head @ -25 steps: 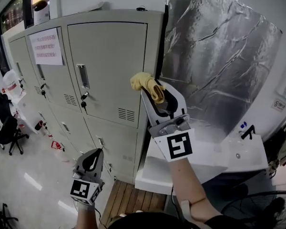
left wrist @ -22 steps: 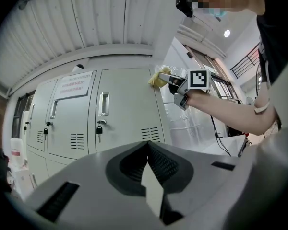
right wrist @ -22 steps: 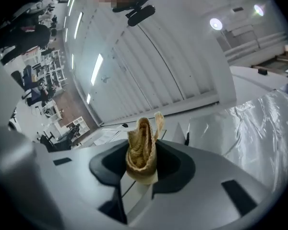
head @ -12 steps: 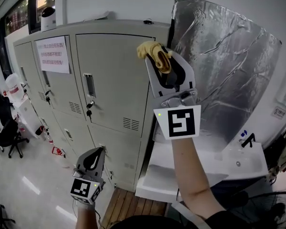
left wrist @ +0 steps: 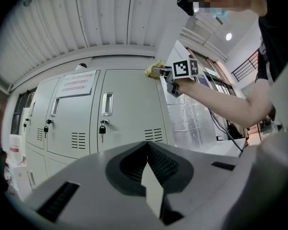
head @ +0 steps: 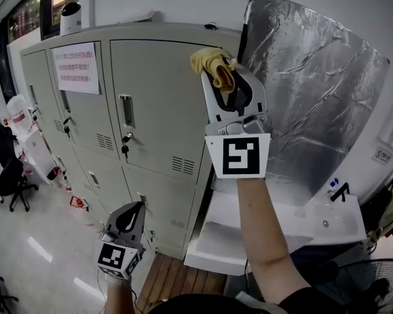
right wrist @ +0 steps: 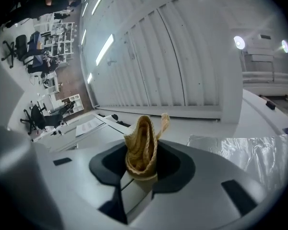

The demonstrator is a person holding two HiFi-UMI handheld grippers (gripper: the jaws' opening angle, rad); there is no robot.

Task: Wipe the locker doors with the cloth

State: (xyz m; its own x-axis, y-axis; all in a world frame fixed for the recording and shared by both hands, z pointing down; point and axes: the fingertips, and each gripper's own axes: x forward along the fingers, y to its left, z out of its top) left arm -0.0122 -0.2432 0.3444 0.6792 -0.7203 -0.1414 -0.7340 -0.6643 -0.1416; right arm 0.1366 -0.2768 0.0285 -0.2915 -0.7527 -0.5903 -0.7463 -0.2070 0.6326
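Note:
A row of grey lockers [head: 154,103] stands ahead, the nearest upper door [left wrist: 127,111] with a handle and a padlock. My right gripper [head: 224,77] is raised to that door's top right corner and is shut on a bunched yellow cloth [head: 211,64]. In the right gripper view the cloth [right wrist: 143,145] sticks up from between the jaws, and the locker top lies beyond it. My left gripper [head: 128,221] hangs low in front of the lower lockers, shut with nothing in it. The left gripper view shows the cloth [left wrist: 154,69] at the door's top edge.
A crinkled silver foil sheet [head: 314,90] covers the wall right of the lockers. A white sink counter [head: 327,221] is below it. A paper notice [head: 74,67] is taped to a locker door on the left. Office chairs [head: 10,175] and a spray bottle [head: 78,205] are on the floor at left.
My right gripper has risen with the cloth from the middle of the upper door to its top right corner. The left gripper has stayed low.

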